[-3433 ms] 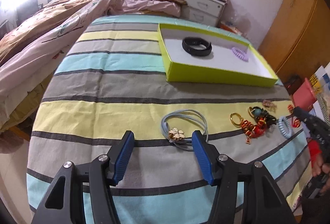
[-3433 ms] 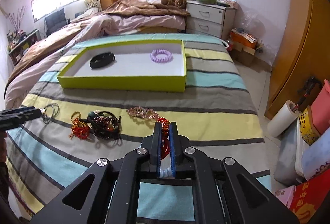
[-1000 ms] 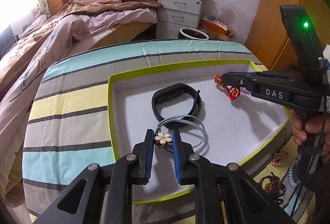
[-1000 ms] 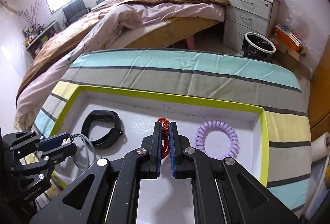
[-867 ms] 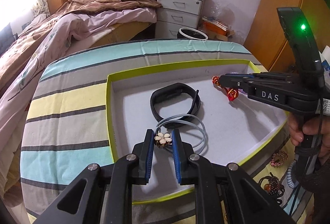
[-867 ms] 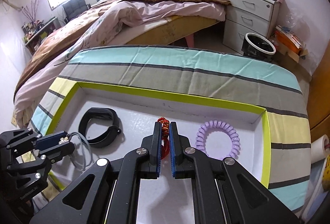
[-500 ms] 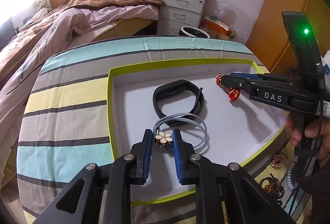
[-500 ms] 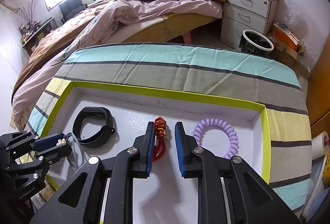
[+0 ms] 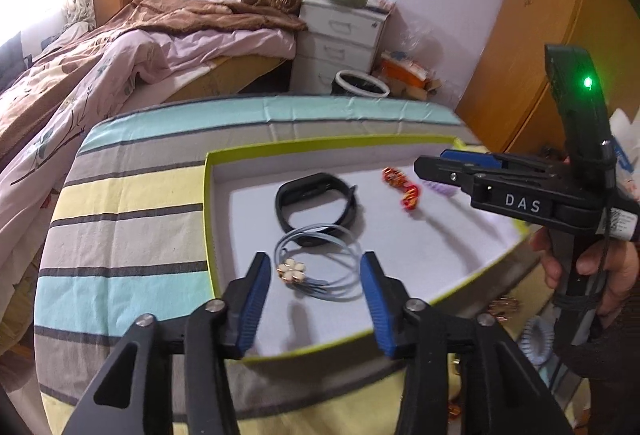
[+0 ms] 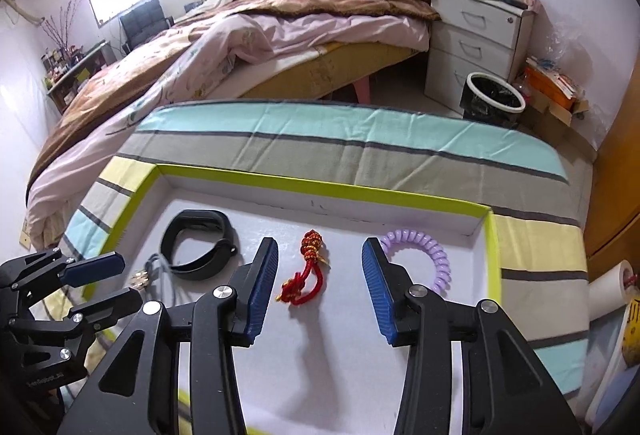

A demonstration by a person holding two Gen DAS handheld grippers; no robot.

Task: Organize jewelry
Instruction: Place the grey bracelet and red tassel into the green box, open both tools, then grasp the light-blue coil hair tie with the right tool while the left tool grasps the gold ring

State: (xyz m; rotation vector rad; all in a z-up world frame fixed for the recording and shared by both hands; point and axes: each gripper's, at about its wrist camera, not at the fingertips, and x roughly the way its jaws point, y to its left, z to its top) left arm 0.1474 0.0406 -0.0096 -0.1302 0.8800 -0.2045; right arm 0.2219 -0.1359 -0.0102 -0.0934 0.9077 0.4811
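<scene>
Both jaws have just been opening: the left gripper has released the grey hair tie, and the right gripper the red charm. Both items now lie free inside the green-rimmed tray, mid-frame. "DAS" is readable at right in the left view.

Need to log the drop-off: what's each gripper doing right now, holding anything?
Left gripper: open, jaws just opened; grey hair tie lies loose in the tray.
Right gripper: open, jaws just opened; red charm released.
</scene>
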